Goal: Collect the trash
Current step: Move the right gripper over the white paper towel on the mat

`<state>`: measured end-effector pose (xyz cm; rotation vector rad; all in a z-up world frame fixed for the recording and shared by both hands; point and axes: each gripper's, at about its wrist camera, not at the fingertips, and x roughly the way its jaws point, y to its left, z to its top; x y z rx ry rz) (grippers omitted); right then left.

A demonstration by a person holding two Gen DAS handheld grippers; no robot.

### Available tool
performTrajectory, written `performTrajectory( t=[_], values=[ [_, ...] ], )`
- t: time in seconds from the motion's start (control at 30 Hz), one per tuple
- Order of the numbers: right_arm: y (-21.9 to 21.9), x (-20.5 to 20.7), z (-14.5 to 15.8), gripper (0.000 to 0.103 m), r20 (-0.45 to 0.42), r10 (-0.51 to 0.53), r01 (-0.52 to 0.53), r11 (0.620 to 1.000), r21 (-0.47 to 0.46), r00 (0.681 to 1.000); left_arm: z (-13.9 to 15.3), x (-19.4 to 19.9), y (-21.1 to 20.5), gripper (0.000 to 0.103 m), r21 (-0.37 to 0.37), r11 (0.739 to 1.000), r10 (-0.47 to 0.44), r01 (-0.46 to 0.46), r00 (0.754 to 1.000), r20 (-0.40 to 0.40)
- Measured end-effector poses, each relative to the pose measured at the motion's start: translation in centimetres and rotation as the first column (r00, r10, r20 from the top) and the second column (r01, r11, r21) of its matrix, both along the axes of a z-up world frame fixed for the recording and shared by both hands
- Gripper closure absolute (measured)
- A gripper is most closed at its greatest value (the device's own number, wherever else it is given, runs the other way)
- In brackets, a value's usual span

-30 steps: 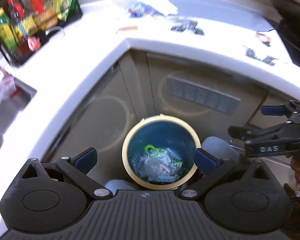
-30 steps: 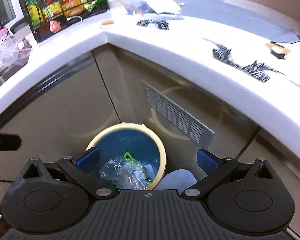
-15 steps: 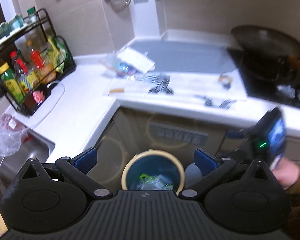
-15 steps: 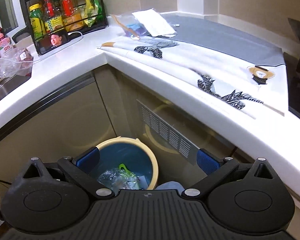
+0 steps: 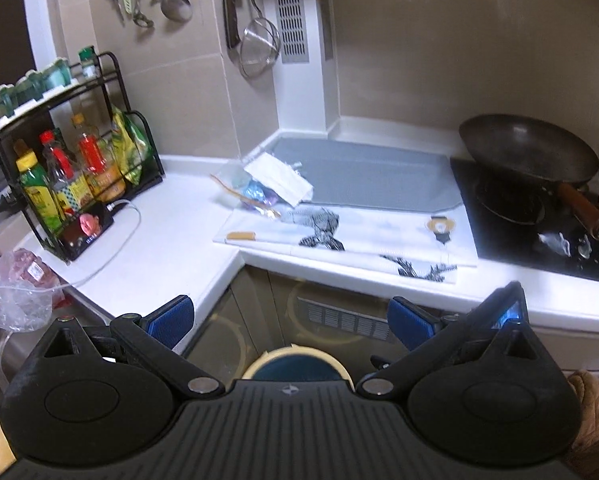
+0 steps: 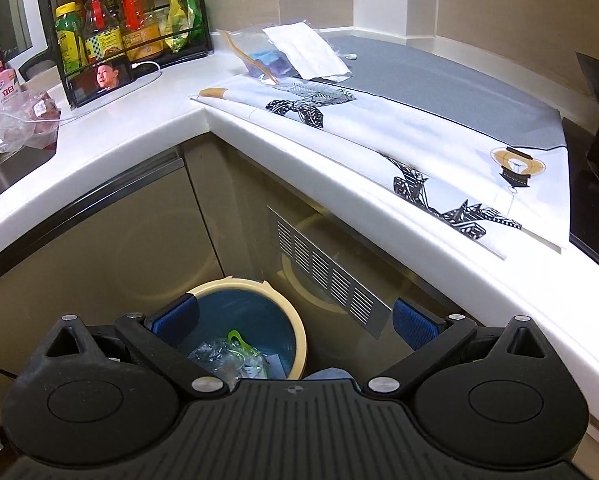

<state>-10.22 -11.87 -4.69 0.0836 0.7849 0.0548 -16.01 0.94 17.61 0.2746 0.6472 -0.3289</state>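
Cream-rimmed, the round blue trash bin (image 6: 255,320) stands on the floor below the white corner surface (image 6: 159,120), holding crinkled clear plastic (image 6: 215,360). Both the left hand-held gripper (image 5: 291,320) and right hand-held gripper (image 6: 295,320) are spread wide and empty. A flat white mask (image 5: 279,178) lies on a glossy bag (image 5: 255,196) up on the surface.

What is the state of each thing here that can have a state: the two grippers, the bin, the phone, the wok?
Left gripper: jaws open, empty.
Right gripper: jaws open, empty.
Trash bin: no lid, wrappers inside.
Phone: screen on, cable plugged in.
Wok: on the stove, looks empty.
Face mask: lying on the counter, not yet collected.
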Motion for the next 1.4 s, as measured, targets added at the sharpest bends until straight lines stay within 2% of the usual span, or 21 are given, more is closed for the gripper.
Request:
performTrajectory(
  t=[0.23, 0.4, 0.53, 0.67, 0.8, 0.9, 1.0, 1.23, 1.4],
  values=[
    [0.3, 0.5, -0.2, 0.000, -0.015, 0.002, -0.002, 1.000, -0.007, 1.000, 0.3, 0.3, 0.6, 0.000, -0.004, 1.000, 0.003, -0.003, 1.000, 0.023],
    [0.5, 0.7, -0.2, 0.000, -0.017, 0.001, -0.001, 1.000, -0.016, 1.000, 0.2, 1.1, 1.5, 0.000, -0.020, 1.000, 0.021, -0.021, 1.000, 0.012],
    [0.5, 1.1, -0.1, 0.000, -0.017, -0.004, 0.004, 1.000, -0.022, 1.000, -0.3, 1.8, 2.5, 0.000, -0.033, 0.997, 0.067, -0.066, 0.997, 0.025],
    [0.3, 1.9, 0.1, 0.000, -0.008, -0.013, 0.013, 1.000, -0.017, 1.000, -2.2, 3.5, 4.3, 0.000, -0.039, 0.995, 0.093, -0.094, 0.995, -0.032],
    [-0.8, 3.5, 1.5, 0.000, 0.062, -0.038, 0.038, 0.999, 0.006, 0.997, -4.9, 5.5, 6.8, 0.000, -0.047, 0.986, 0.154, -0.159, 0.984, -0.087],
    [-1.9, 5.6, 3.0, 0.000, 0.140, -0.074, 0.069, 0.997, 0.039, 0.987, -6.8, 6.7, 8.4, 0.000, -0.053, 0.972, 0.222, -0.229, 0.969, -0.112],
    [-2.9, 8.4, 3.8, 0.000, 0.194, -0.103, 0.089, 0.993, 0.079, 0.976, -8.5, 7.8, 9.7, 0.000, -0.058, 0.957, 0.270, -0.283, 0.947, -0.171],
    [-4.3, 17.2, 3.7, 0.000, 0.231, -0.124, 0.092, 0.986, 0.142, 0.965, -11.7, 10.1, 11.7, 0.000, -0.034, 0.925, 0.355, -0.378, 0.893, -0.275],
    [-4.6, 23.9, 3.7, 0.000, 0.269, -0.140, 0.099, 0.982, 0.159, 0.953, -12.6, 11.5, 12.3, 0.000, -0.034, 0.913, 0.376, -0.407, 0.870, -0.318]
  ],
)
